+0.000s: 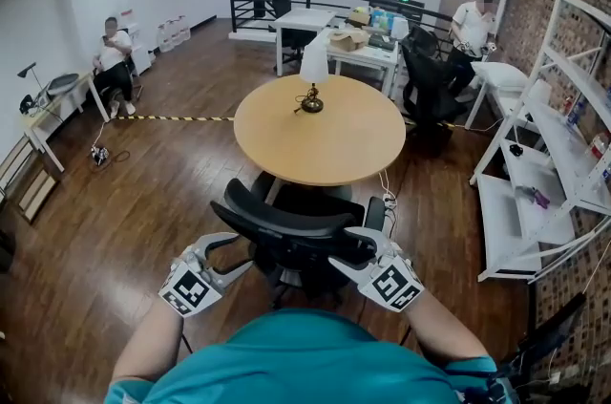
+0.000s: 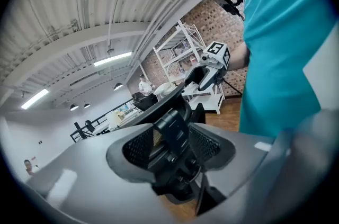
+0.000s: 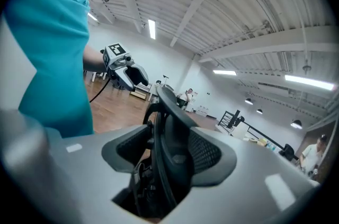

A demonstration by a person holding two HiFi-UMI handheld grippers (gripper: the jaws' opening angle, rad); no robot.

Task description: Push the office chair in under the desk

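Observation:
A black office chair (image 1: 286,235) stands right in front of me with its seat part-way under the round wooden table (image 1: 368,144). My left gripper (image 1: 229,257) is at the left end of the chair's backrest and my right gripper (image 1: 355,249) at the right end. In the left gripper view the chair's back (image 2: 170,130) sits between the left gripper's (image 2: 172,151) jaws with gaps on both sides. In the right gripper view the backrest edge (image 3: 168,112) stands between the right gripper's (image 3: 164,159) jaws, and I see no pad pressing on it.
A small lamp (image 1: 313,68) stands on the table, and a cable with a power strip (image 1: 387,200) hangs by its right side. White shelving (image 1: 535,192) fills the right. Desks (image 1: 334,44), black chairs (image 1: 425,82) and two people (image 1: 115,58) are farther back.

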